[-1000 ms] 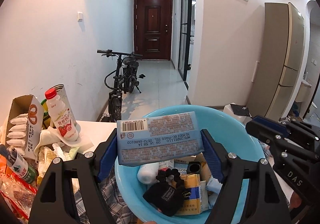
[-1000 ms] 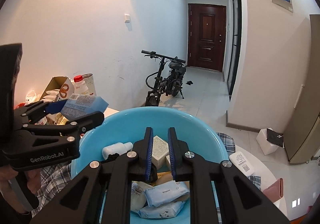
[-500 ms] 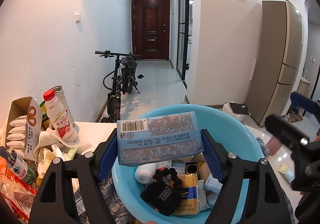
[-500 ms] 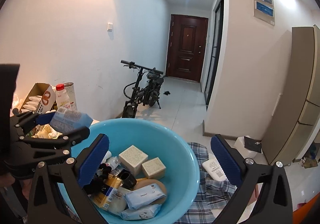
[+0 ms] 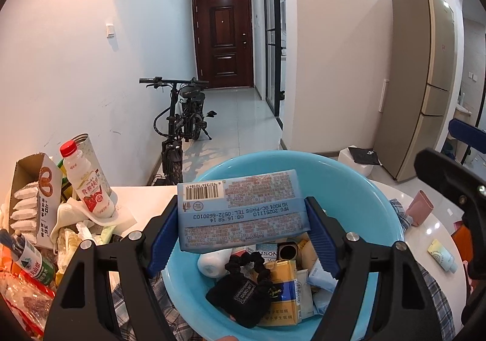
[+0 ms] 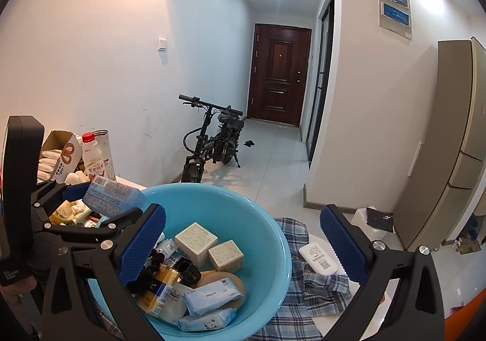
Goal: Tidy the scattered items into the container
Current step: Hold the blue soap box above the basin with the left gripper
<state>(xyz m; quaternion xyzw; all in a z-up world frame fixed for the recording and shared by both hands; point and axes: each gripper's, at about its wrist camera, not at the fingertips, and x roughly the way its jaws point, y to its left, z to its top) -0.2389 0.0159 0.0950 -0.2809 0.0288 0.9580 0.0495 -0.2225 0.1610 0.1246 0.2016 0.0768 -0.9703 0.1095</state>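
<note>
Blue-wrapped and flat, the wipes packet point(image 5: 243, 210) sits crosswise between the pads of the left gripper point(image 5: 241, 233), its long axis running from one pad to the other, barcode side up. The jaws are closed onto its two short ends and carry it in the air. It hangs directly above the near-left part of the light-blue basin point(image 5: 376, 207); in the right wrist view the same packet point(image 6: 114, 195) shows at the basin's left rim point(image 6: 212, 192), just inside it. Judging by that, the coming move is simply a release: the packet lies over the opening, so letting go should drop it onto the pile.

That pile already holds a black scrunchie point(image 5: 247, 265), a yellow-and-blue carton point(image 5: 281, 292), two cream boxes point(image 6: 196, 239) and soft tissue packs point(image 6: 211, 295).

The right gripper point(image 6: 243, 242) stands wide open and holds nothing, hovering over the basin's right half. It is the nearer one to a white flat packet point(image 6: 317, 259) lying outside the basin on the plaid cloth point(image 6: 319, 289).

A white tabletop point(image 5: 425, 234) carries all of this, with a pink cup point(image 5: 419, 211) and a small pale tube point(image 5: 442, 256) still loose on it. At the left stand a strawberry milk bottle point(image 5: 88, 186) and an open snack carton point(image 5: 33, 195). Beyond, a hallway with a parked bicycle point(image 5: 182, 128) leads to a dark wooden door point(image 5: 224, 40); a tall fridge point(image 5: 425, 82) stands to the right.
</note>
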